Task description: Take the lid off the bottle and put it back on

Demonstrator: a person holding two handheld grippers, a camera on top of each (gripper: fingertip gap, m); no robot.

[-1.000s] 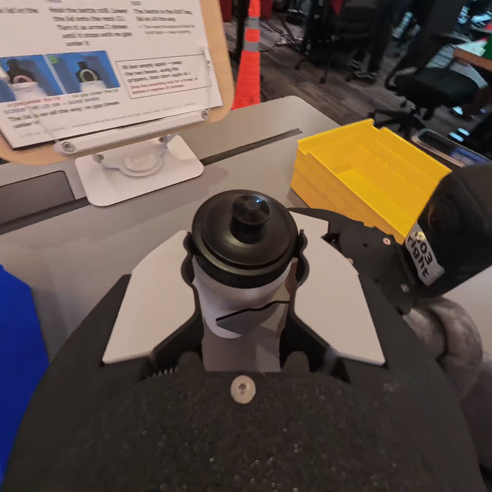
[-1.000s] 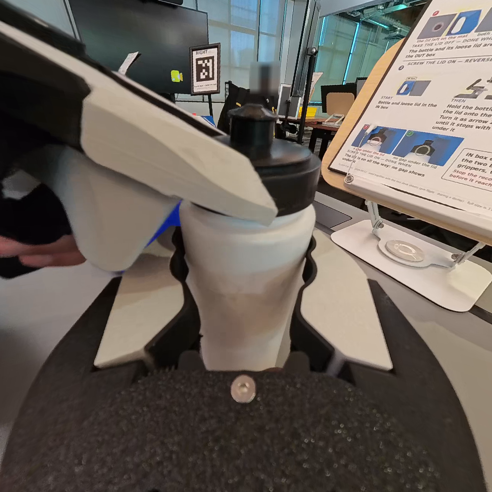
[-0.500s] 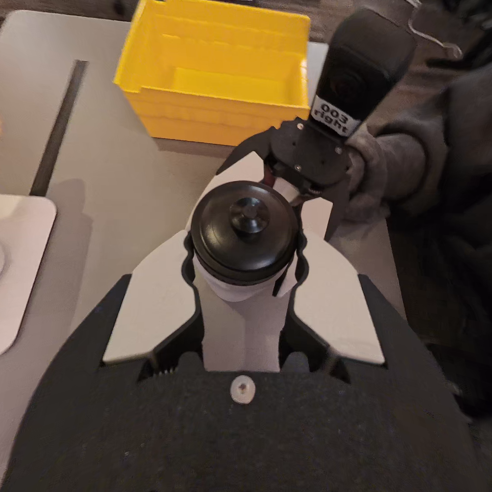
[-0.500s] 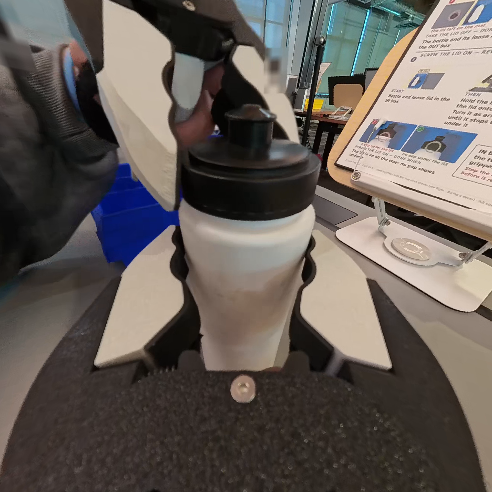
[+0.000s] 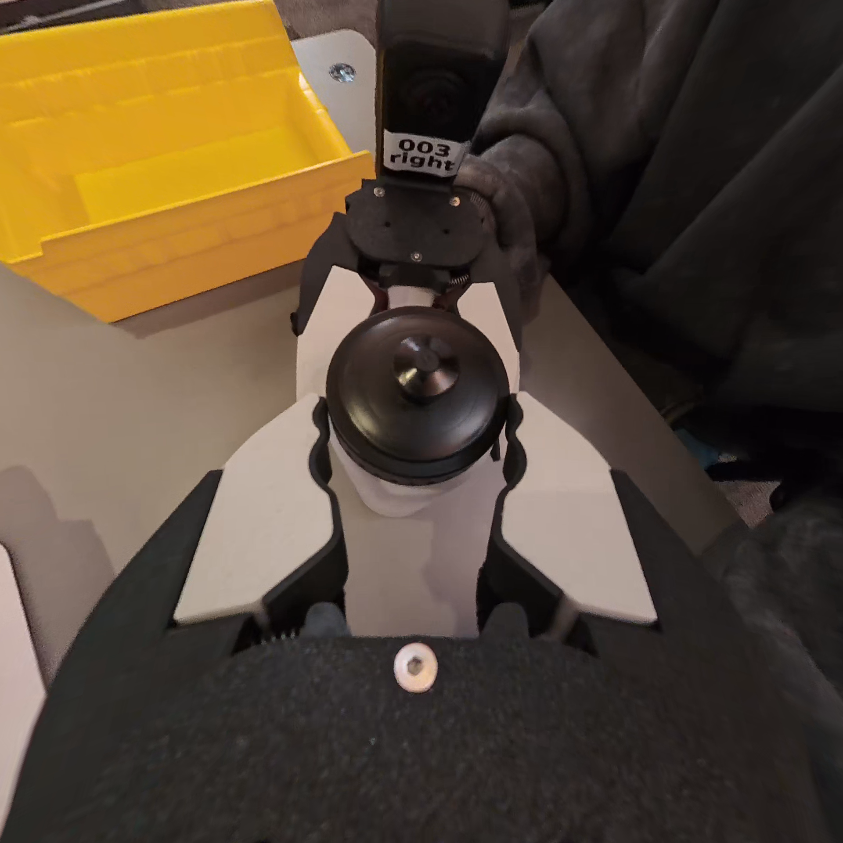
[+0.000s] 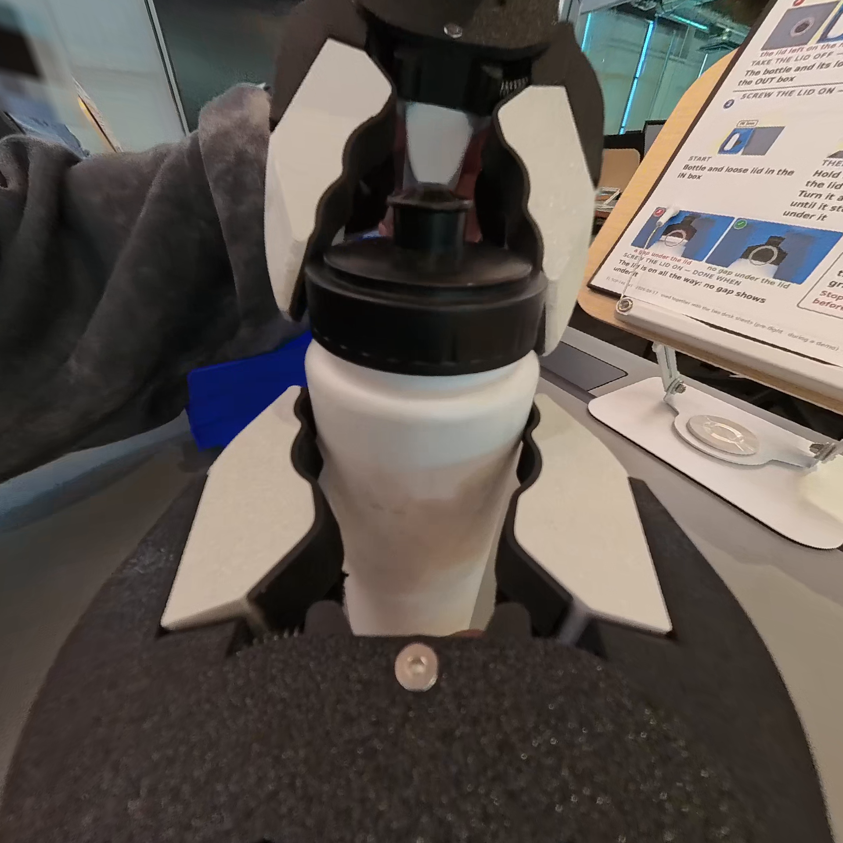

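Bottle (image 6: 422,456), one only, of white plastic with one black round screw lid (image 6: 426,314) seated on its neck, stands upright between two grippers on a grey tabletop (image 5: 137,410). The right gripper (image 6: 417,456) has its two white fingers (image 6: 255,492) closed on the bottle's body, pads pressing both sides. The left gripper (image 5: 417,426) reaches in from above, its two fingers on either side of the lid's rim; the right wrist view shows them right against the rim, though whether they pinch it firmly cannot be told.

Two bins are on the table: one yellow plastic bin (image 5: 173,150), seen only in the left wrist view, and one blue plastic bin (image 6: 246,401), seen only in the right wrist view and mostly hidden behind the bottle and a grey sleeve (image 6: 114,273). One instruction sheet on a wooden board with a white stand (image 6: 739,191) appears only in the right wrist view, cut off at the frame's right edge.

From above, the lid covers most of the bottle, leaving only a white sliver below it; the bottle's base is hidden in both views by the gripper bodies. The right wrist view shows the lid's side and spout (image 6: 429,223), with no gap visible under the rim. The background there is blurred.
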